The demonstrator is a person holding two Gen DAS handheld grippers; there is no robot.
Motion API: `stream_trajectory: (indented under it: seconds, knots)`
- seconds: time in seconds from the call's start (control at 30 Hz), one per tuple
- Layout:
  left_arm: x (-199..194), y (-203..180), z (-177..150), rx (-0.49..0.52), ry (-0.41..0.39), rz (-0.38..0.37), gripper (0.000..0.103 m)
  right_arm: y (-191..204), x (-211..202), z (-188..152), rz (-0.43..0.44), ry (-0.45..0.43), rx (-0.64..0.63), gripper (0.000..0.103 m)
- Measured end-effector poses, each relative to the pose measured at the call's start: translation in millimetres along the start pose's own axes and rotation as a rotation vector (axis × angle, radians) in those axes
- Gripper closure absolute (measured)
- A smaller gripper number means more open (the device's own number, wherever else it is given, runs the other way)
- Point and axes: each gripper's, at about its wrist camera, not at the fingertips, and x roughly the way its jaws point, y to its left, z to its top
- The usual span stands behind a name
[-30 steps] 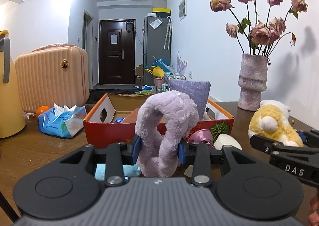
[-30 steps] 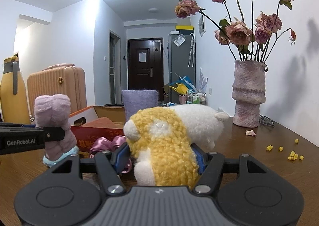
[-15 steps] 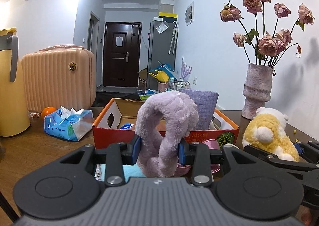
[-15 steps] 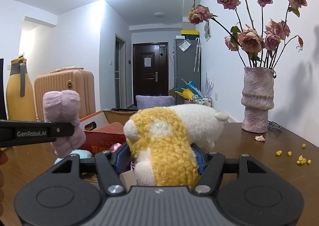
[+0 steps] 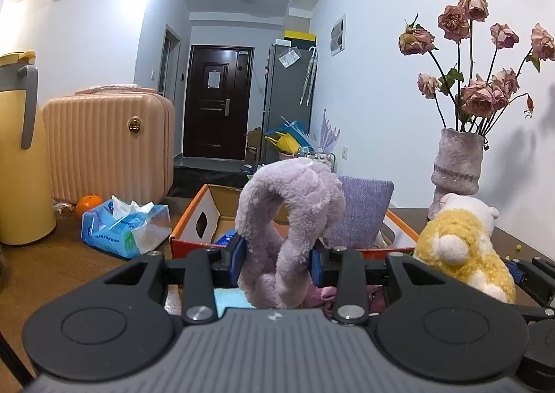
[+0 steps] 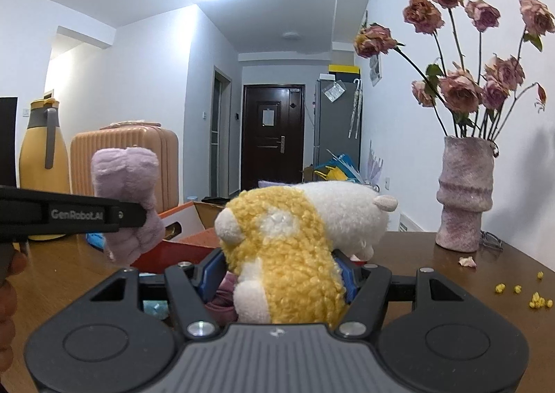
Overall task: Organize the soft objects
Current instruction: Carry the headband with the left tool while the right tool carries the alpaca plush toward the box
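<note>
My left gripper (image 5: 277,259) is shut on fluffy purple earmuffs (image 5: 289,219) and holds them above the table, in front of the orange cardboard box (image 5: 194,219). The earmuffs also show in the right wrist view (image 6: 128,198). My right gripper (image 6: 277,275) is shut on a yellow and white plush toy (image 6: 295,240), held above the table to the right of the box; the toy also shows in the left wrist view (image 5: 461,244). A purple cushion (image 5: 360,212) stands in the box. Pink soft items (image 5: 326,292) and a light blue item (image 5: 229,299) lie below the left gripper.
A blue tissue pack (image 5: 125,230), an orange (image 5: 88,204), a yellow jug (image 5: 19,153) and a peach suitcase (image 5: 111,146) are at the left. A vase of dried roses (image 5: 456,164) stands at the right by the wall. Yellow crumbs (image 6: 534,296) dot the table (image 6: 433,261).
Both grippers have risen with their loads; the box and table sit lower in both views. The earmuffs and plush toy remain gripped.
</note>
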Motion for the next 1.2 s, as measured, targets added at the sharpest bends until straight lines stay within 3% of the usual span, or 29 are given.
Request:
stream_trajectory:
  seconds: [0.53,1.2]
  knots:
    - [21,20,17,-0.035,-0.025,0.026,0.066,18,29,23,0.056,-0.056,-0.03,0.039]
    - [54,36,37,-0.069,-0.065,0.046,0.066,30,77,42,0.103,-0.057,-0.056,0.039]
